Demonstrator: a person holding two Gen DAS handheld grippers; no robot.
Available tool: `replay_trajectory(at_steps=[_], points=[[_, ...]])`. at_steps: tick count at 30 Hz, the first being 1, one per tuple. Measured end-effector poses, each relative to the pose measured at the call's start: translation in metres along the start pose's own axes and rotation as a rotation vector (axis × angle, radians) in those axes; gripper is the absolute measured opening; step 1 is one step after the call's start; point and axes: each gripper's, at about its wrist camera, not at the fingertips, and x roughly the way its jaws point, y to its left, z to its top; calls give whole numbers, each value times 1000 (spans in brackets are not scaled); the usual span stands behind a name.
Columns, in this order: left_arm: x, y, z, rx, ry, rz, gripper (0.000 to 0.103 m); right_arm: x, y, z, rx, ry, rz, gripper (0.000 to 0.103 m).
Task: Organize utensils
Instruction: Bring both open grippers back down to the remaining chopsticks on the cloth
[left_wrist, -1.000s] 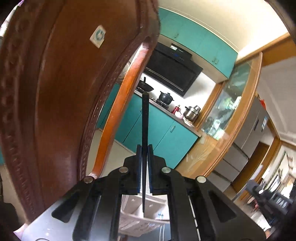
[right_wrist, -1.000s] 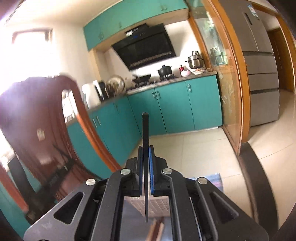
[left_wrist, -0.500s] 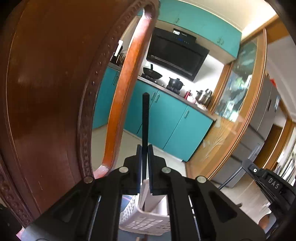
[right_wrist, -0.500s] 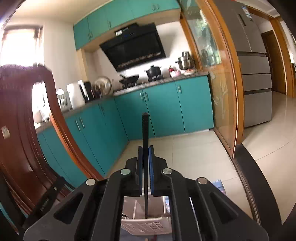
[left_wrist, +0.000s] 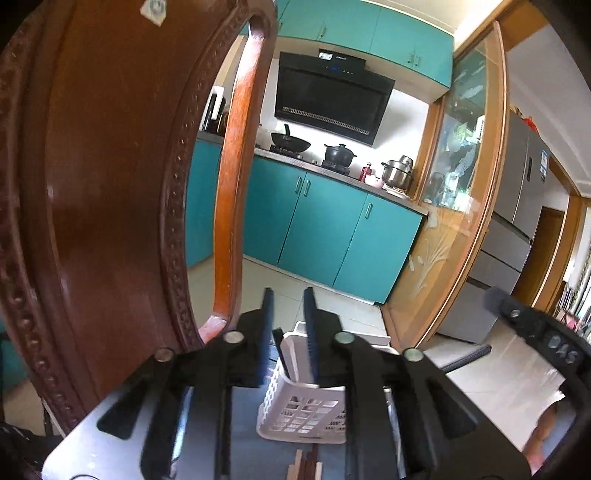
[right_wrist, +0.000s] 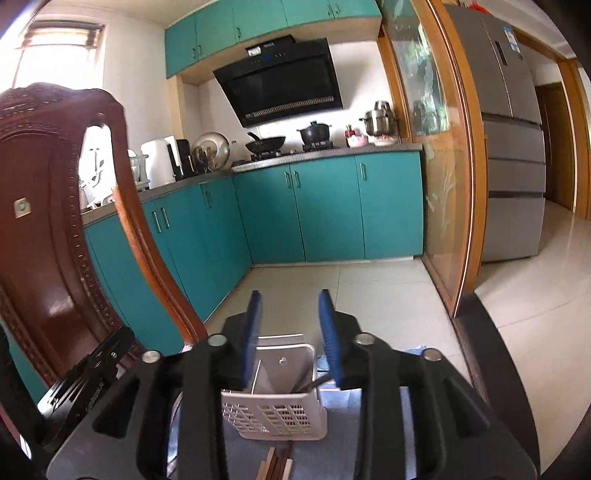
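Observation:
A white slotted utensil basket stands on the table just beyond both grippers. My left gripper hovers over its near rim with jaws opening and nothing pressed between the pads. A black chopstick leans inside the basket below it. My right gripper is over the same basket, jaws opening and nothing between them. Dark sticks stand in the basket's right part. Loose light and dark wooden chopsticks lie on the table in front of the basket.
A carved wooden chair back rises close on the left, also in the right wrist view. The other gripper's black body shows at the right. Beyond are teal kitchen cabinets, tiled floor and a grey fridge.
Each gripper was shut on an upright black chopstick. Both have sunk toward the basket, their jaws have parted, and the chopsticks have left the pads; one now leans in the basket.

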Motion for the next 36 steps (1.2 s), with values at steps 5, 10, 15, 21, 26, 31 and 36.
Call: replay_trajectory(at_steps=[5,10,15,21,26,31,36], points=[[-14,1,-10,53,12,0,31,-36,-3,-19,-64,-60,11,34],[-26,7,-23,92,40,11,37,-37,-6,-64,-107,102,70,34],[-36,15,-34,106,76,23,41,20,-10,-122,-75,462,47,34],[-40,19,-45,121,113,28,43,64,-8,-173,-44,698,24,34],[-38,26,-50,113,149,41,44,78,9,-201,-105,780,-17,34],[-36,37,-51,94,184,56,44,75,13,-204,-43,783,24,13],[-27,44,-57,91,266,45,44,72,-4,-204,-13,838,-12,7]])
